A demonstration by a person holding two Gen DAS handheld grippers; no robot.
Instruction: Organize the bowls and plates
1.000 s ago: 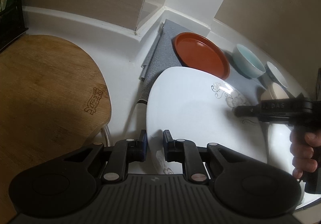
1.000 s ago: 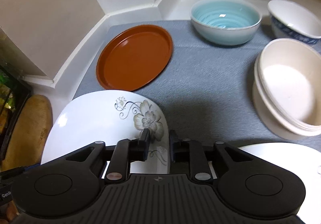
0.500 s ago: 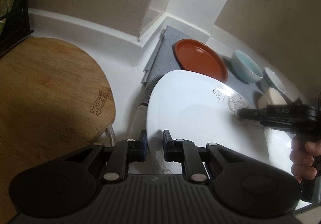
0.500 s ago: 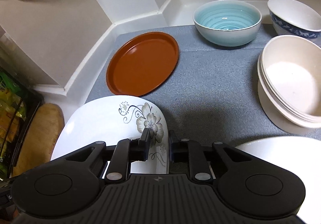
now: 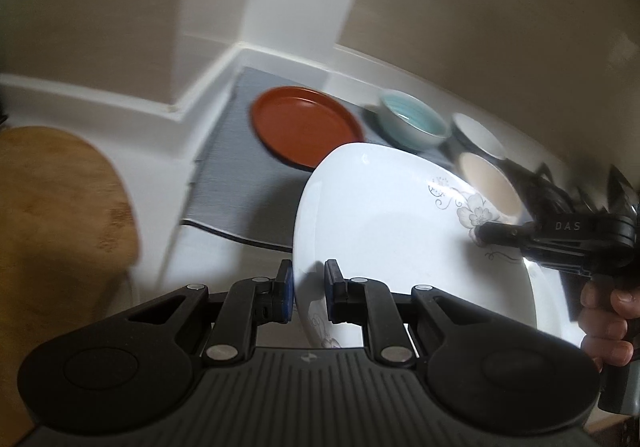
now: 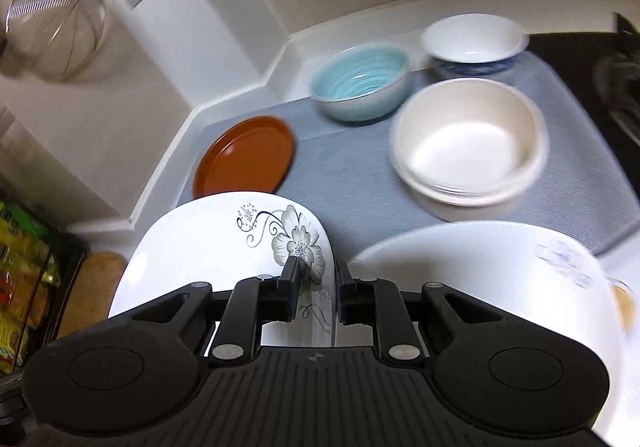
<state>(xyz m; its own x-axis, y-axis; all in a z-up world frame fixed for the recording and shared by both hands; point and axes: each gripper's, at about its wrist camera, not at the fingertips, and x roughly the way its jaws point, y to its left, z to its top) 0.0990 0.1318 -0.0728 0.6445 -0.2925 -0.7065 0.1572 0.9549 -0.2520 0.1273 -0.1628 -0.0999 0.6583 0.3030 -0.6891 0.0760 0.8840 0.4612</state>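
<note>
Floral plate: large white plate (image 5: 384, 231), glossy, rounded-square outline, shallow well; grey flower with dark curling stems printed near one edge (image 6: 298, 247), a fainter print at the opposite edge. It is held clear of the grey mat, tilted, between the two grippers.
Left gripper: (image 5: 308, 295) nearly closed, blue pads pinching the plate's near rim, one pad on each face.
Right gripper: (image 6: 314, 287) jaws have just been closing, now narrow, clamping the rim at the flower print; in the left wrist view its black fingers lie on the flower, with a hand (image 5: 608, 323) on the grip behind.
Second white plate: (image 6: 480, 279) lies at lower right in the right wrist view, blurred, faint floral mark near its far edge.
Red-brown plate: (image 6: 248, 155) round, matte, low raised rim, flat on the mat's far left corner, just beyond the held plate.
Blue bowl: (image 6: 360, 81) pale blue glaze with ringed interior, grey outside, on the mat's back edge.
Blue-and-white bowl: (image 6: 474, 41) white inside, dark blue pattern outside, just beside the blue bowl.
Cream bowls: (image 6: 470, 141) nested stack, plain, in front of those two.
Mat: (image 6: 344, 183) grey, ribbed, on the white tabletop (image 5: 160, 135).
Cutting board: (image 5: 56, 207) wooden, rounded, left of the mat.
Strainer: (image 6: 56, 23) wire mesh, hangs at upper left.
</note>
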